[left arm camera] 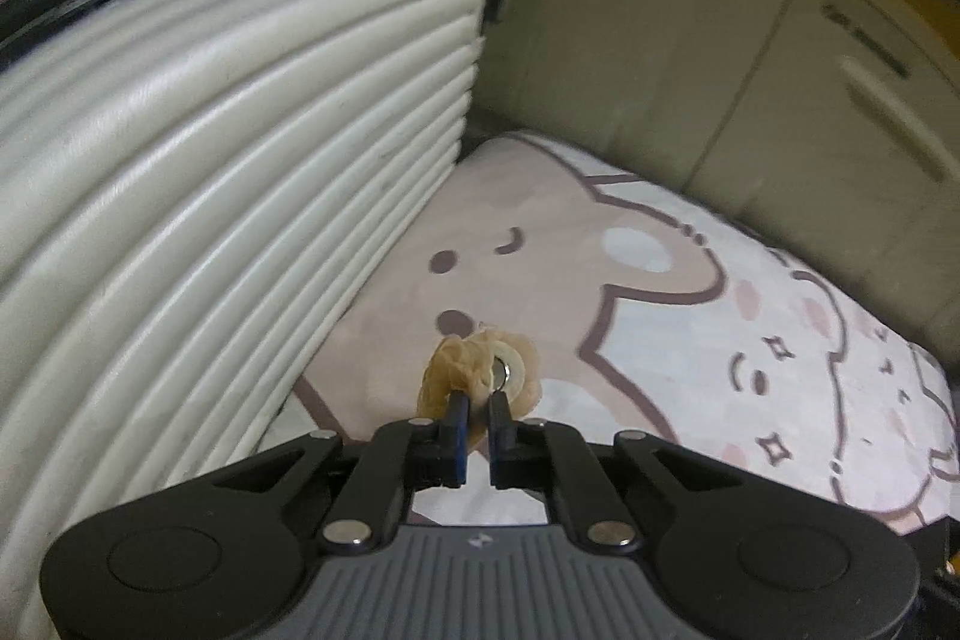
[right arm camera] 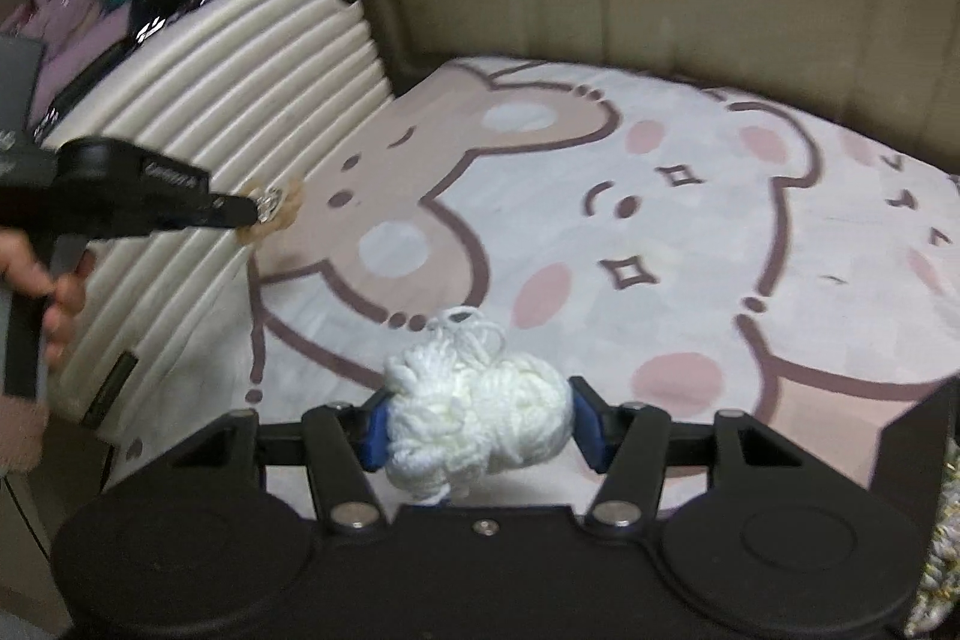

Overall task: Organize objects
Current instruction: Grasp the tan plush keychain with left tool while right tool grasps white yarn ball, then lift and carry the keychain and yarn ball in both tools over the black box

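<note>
Left gripper (left arm camera: 477, 403): pinching a small tan yarn bundle (left arm camera: 456, 370) with a metal ring, holding it above the bed beside the headboard.
Right gripper (right arm camera: 477, 424): squeezing a white yarn ball (right arm camera: 474, 427) between its blue pads (right arm camera: 373, 430), low over the near edge of the bed.
Surface: a bedsheet (right arm camera: 600, 232) printed with cartoon bears in beige, pink and white is covering the bed.
Room: a cream ribbed headboard (left arm camera: 210, 196) is standing at the left; beige cabinet doors (left arm camera: 690, 58) are lining the far side.
Right view only: the person's hand (right arm camera: 51, 286) is gripping the left tool's handle.
Yarn: the white ball is looking loose and looped.
</note>
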`<act>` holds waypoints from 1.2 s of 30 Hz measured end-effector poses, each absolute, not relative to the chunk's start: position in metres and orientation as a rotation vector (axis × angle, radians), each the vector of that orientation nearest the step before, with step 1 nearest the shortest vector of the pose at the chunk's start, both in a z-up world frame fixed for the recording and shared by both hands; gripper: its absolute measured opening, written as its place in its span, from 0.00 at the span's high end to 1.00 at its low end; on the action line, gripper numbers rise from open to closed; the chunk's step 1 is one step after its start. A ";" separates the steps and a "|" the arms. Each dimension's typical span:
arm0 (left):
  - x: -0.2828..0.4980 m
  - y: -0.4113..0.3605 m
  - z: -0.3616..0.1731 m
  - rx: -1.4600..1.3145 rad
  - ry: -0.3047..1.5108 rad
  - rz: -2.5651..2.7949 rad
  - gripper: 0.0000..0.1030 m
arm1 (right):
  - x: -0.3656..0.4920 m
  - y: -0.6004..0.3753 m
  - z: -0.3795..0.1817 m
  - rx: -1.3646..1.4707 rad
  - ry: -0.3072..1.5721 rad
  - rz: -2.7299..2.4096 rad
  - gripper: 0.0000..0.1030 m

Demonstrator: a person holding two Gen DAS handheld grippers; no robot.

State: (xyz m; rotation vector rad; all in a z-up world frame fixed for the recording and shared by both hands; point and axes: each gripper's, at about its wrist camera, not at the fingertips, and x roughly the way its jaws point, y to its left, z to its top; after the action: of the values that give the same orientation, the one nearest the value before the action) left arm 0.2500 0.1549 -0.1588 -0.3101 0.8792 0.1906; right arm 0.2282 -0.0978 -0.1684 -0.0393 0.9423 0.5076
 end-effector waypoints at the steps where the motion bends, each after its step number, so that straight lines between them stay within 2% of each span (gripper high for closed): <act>1: 0.248 0.151 -0.155 -0.299 0.875 0.178 0.94 | 0.227 -0.101 -0.165 -0.034 0.934 0.500 0.43; 14: 0.213 0.097 -0.109 -0.109 0.812 0.012 0.94 | 0.206 -0.142 -0.124 0.070 0.837 0.341 0.43; 36: 0.160 0.044 -0.080 -0.024 0.797 -0.087 0.94 | 0.162 -0.166 -0.082 0.045 0.747 0.272 0.43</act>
State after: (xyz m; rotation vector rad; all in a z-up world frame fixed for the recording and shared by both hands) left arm 0.1600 0.0437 -0.0800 -0.0238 0.7969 -0.0874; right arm 0.1621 -0.1657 -0.0822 0.0453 0.7470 0.2720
